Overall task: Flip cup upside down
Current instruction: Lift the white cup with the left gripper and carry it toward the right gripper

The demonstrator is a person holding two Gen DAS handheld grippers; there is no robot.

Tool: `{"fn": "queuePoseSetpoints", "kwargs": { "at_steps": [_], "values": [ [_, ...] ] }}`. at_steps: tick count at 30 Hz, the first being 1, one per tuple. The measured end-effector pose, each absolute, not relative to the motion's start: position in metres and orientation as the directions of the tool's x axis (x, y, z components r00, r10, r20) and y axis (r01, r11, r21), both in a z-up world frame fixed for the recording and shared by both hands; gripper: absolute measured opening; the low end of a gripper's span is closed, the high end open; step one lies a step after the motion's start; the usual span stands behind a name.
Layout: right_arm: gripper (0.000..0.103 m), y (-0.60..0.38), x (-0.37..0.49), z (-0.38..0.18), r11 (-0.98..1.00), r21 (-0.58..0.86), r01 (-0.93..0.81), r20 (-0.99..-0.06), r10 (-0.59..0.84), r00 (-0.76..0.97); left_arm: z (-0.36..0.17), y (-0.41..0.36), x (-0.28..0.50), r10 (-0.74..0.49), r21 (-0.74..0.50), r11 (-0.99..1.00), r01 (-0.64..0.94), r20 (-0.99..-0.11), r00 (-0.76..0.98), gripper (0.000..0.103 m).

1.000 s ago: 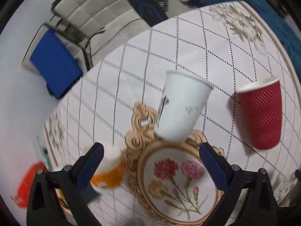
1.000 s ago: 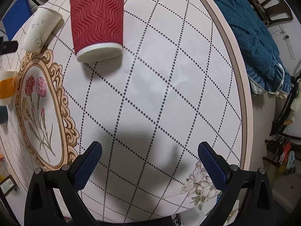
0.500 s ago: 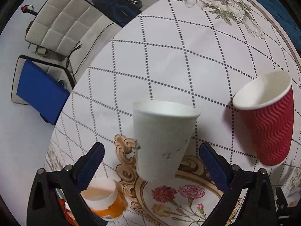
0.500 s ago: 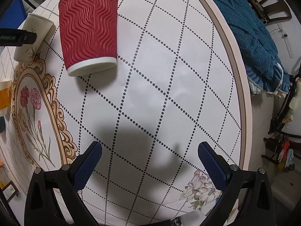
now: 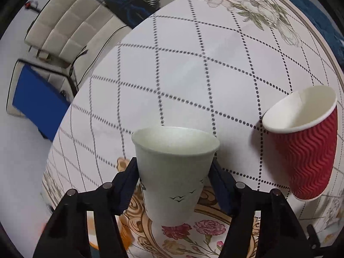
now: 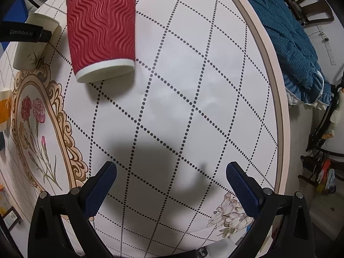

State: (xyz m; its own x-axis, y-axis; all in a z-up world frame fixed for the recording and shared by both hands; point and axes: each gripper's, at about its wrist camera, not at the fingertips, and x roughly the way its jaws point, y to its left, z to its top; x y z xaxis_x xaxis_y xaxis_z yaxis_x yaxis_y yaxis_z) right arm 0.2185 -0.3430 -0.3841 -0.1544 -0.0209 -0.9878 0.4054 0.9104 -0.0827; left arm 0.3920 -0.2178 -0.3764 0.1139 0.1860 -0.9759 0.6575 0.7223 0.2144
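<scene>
Left wrist view: the left tool [image 5: 175, 178] is closed around a white paper cup [image 5: 174, 172], its two dark blue fingers [image 5: 126, 187] pressed against the cup's opposite sides about halfway down. The cup stands upright with its open mouth up, and small bird silhouettes are printed low on its wall. Its base sits over a gold-framed flower picture printed on the round bench [image 5: 193, 75], which is white with a dotted diamond grid. To the right, well apart from the white cup, a red ribbed cup [image 5: 307, 154] stands upright, its white inside showing. An orange object [image 5: 126, 232] peeks out low on the left behind the tool, too hidden to identify. Beyond the bench edge are a beige padded chair [image 5: 68, 28] and a blue panel [image 5: 36, 101].

Right wrist view: the right tool [image 6: 171, 180] is spread wide and holds nothing; it hovers over bare bench [image 6: 193, 107] above its own shadow. The red ribbed cup [image 6: 102, 28] appears near the top left. Further left, the white paper cup [image 6: 32, 45] is partly covered by a black finger of the left tool [image 6: 25, 34]. An orange and white container [image 6: 4, 109] shows at the left edge. A blue quilted cloth [image 6: 286, 32] lies beyond the bench rim on the right.
</scene>
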Motion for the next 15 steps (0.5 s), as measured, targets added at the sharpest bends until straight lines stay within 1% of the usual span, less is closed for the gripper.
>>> {"fn": "queuePoseSetpoints", "kwargs": {
  "at_steps": [8,15],
  "values": [
    [0.103,-0.333,0.207,-0.384,0.918,-0.032,0.396,-0.987,0.033,-0.155,-0.363,-0.182,0.368,0.161,0.159,0.818,0.552,-0.986,0.045,0.061],
    [0.103,-0.319,0.185,-0.371,0.939,0.003,0.345,-0.99,0.052,-0.132,-0.348,-0.138,0.308,0.136,0.109,0.889,0.444,-0.99,-0.028,0.061]
  ]
}}
